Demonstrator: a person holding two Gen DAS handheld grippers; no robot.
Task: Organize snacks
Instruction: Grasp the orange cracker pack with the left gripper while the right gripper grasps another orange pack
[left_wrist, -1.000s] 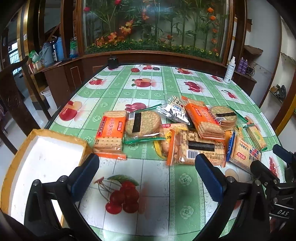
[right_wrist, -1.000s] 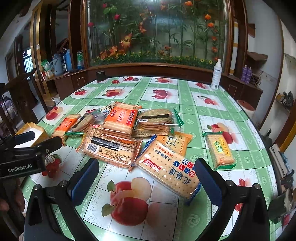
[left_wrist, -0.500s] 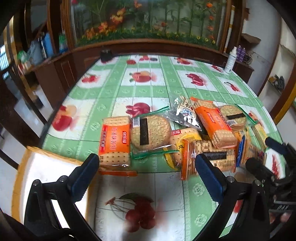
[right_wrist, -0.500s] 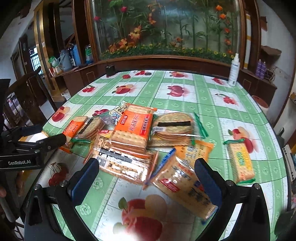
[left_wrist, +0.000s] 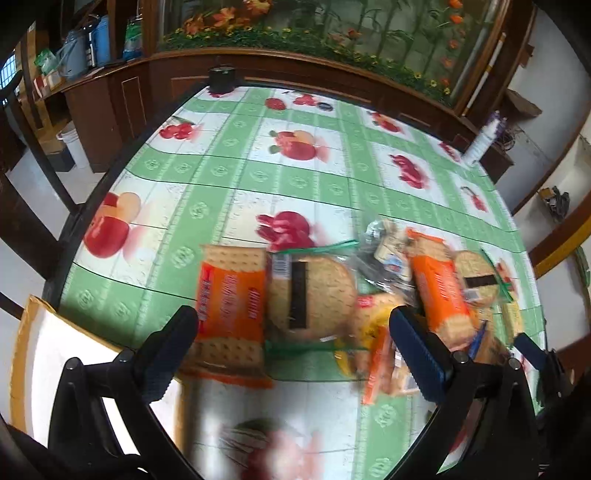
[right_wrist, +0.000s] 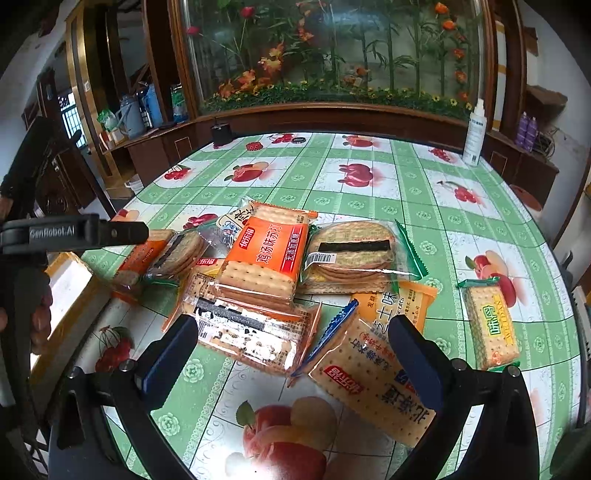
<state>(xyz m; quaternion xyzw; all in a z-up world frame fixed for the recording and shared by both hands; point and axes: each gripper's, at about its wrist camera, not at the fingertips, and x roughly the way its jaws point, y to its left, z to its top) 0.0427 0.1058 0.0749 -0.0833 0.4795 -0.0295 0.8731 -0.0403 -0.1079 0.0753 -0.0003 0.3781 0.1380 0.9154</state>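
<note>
Snack packets lie in a loose heap on my green fruit-print tablecloth (right_wrist: 424, 192), filling the middle of both wrist views. Largest in the right view, lower centre, is a long clear cracker pack with blue trim (right_wrist: 373, 373), its corner overlapping a yellow biscuit pack (right_wrist: 402, 301). Left of it lies a clear cracker pack with a black stripe (right_wrist: 247, 328), and on top of that rests an orange soda-cracker pack (right_wrist: 267, 253). Beside it, a round-biscuit pack with green edges (right_wrist: 354, 254). Alone at the right sits a small green-ended cracker pack (right_wrist: 487, 325). My right gripper (right_wrist: 295, 362) is spread wide, holding nothing. My left gripper (left_wrist: 291, 350) is likewise wide apart and empty, framing another orange cracker pack (left_wrist: 231, 306) and round-biscuit pack (left_wrist: 314, 295); a white-lined cardboard box (left_wrist: 51, 354) sits lower left.
</note>
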